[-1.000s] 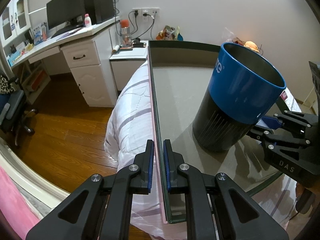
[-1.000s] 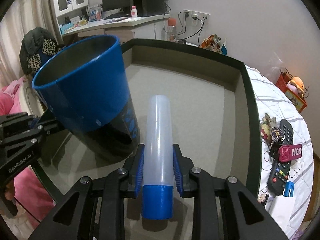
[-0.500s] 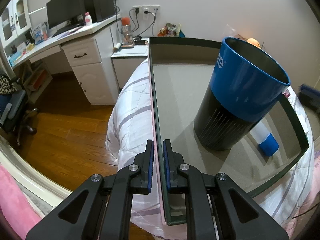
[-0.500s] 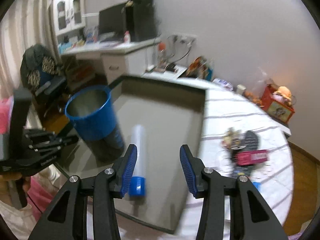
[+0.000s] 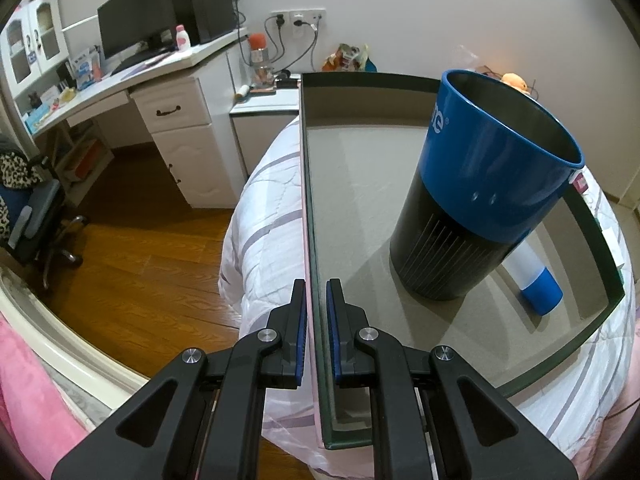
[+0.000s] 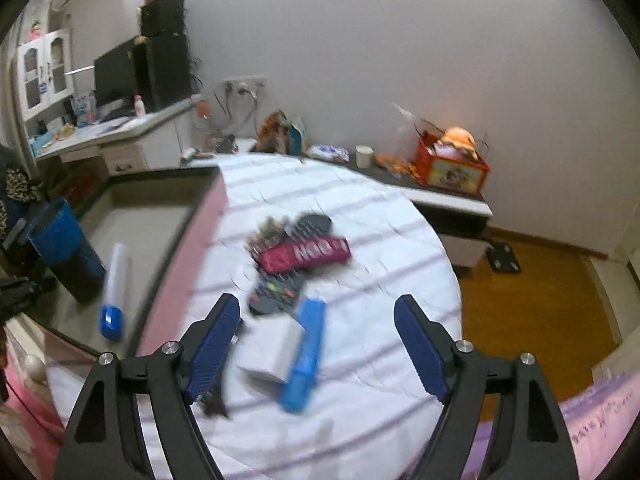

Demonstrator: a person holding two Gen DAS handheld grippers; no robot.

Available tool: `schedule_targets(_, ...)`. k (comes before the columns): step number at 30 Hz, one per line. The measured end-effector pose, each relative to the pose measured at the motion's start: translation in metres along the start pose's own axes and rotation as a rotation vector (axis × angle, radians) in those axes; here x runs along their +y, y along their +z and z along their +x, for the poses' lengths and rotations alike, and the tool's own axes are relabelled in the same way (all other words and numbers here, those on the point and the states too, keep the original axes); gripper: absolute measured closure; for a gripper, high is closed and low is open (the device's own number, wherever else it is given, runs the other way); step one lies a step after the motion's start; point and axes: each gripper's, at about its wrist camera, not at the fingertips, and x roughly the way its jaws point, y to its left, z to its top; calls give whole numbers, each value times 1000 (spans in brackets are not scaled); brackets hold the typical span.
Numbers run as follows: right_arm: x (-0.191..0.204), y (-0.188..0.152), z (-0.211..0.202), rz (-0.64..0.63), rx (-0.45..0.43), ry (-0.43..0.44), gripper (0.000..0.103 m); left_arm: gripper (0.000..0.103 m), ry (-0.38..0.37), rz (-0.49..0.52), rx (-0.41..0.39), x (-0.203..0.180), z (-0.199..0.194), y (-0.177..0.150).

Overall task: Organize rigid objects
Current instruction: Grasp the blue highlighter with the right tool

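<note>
Bed (image 6: pixel 360 216): white striped cover; bears the tray and loose clutter.
Tray (image 5: pixel 360 184): dark-rimmed, on the bed's left part; left tongs (image 5: pixel 316 320) clamped shut on its near wall.
Bin (image 5: pixel 480 208): blue over black, upright in the tray.
Tube (image 5: pixel 532 272): white with blue cap, lying in the tray just beside the bin.
Right tongs (image 6: pixel 316 344): jaws have just been opening, now wide and holding nothing, above the bed clutter.
Clutter: remote (image 6: pixel 276 288), red tag (image 6: pixel 304 252), blue stick (image 6: pixel 304 356), white box (image 6: pixel 272 348).

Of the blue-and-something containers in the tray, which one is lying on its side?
The white tube with the blue cap lies flat; the blue-and-black cup beside it stands upright.
</note>
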Motion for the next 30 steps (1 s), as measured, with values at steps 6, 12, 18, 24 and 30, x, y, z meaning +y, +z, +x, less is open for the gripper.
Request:
schedule_targets(6, -1, -29, 15, -23, 72, 15, 22, 94, 5, 1, 3, -1, 0, 1)
schedule_targets(12, 9, -58, 36, -70, 157, 28, 25, 94, 6, 2, 3, -1, -1, 0)
schedule_targets(18, -8, -62, 47, -18, 154, 35, 59, 94, 4, 1, 3, -1, 0, 0)
schedule_targets(24, -32, -60, 49, 34, 147, 60, 77, 94, 6, 3, 3, -2, 0, 0)
schedule_targets(30, -27, -47, 60, -32, 137, 66, 76, 94, 5, 1, 3, -2, 0, 1)
